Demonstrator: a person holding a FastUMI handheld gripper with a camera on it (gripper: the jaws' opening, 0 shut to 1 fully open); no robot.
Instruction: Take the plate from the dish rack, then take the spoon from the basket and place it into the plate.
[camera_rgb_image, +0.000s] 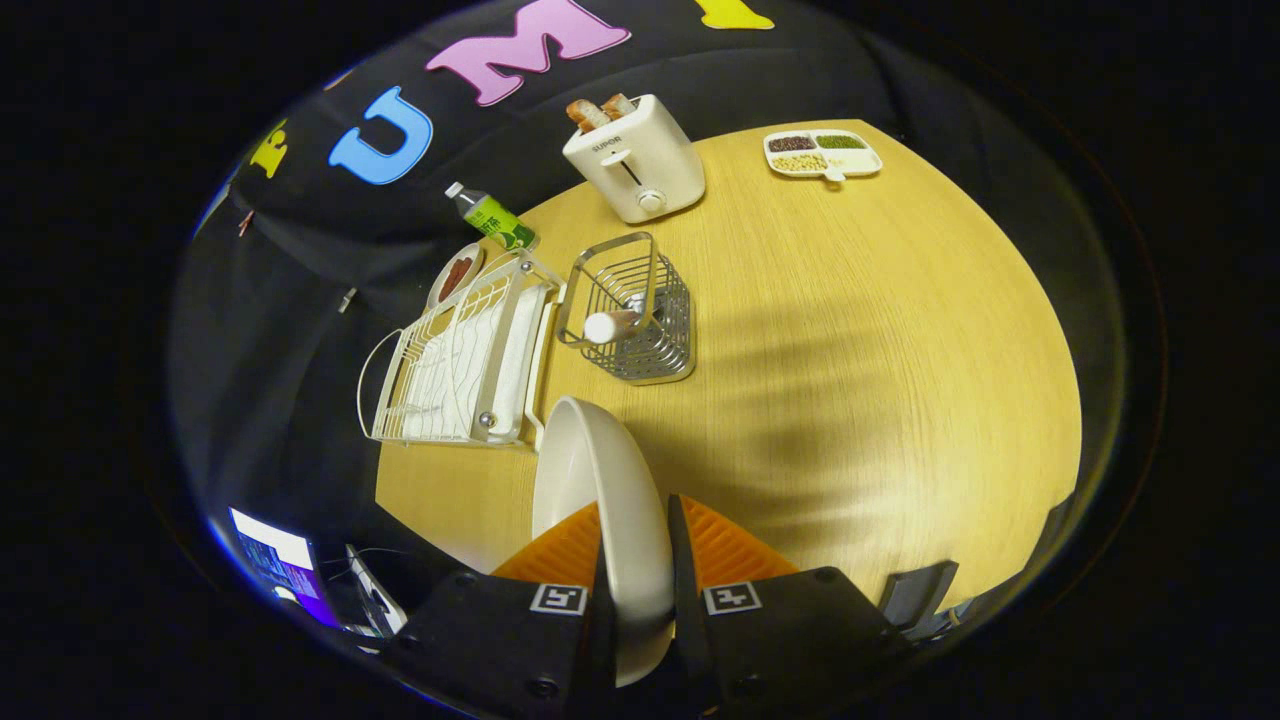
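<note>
My gripper (636, 530) is shut on the rim of a white plate (600, 490), which stands on edge between the fingers and rises above the wooden table (850, 350). Beyond the plate lies the white wire dish rack (455, 365), with no dishes in it. To the right of the rack stands a wire basket (632, 310). The spoon (612, 325) leans inside it, its pale rounded end sticking up toward me.
A white toaster (635, 160) with bread slices stands at the back. A green-labelled bottle (492, 217) and a small dish with red food (457, 272) sit behind the rack. A divided tray of beans (822, 155) lies at the far right.
</note>
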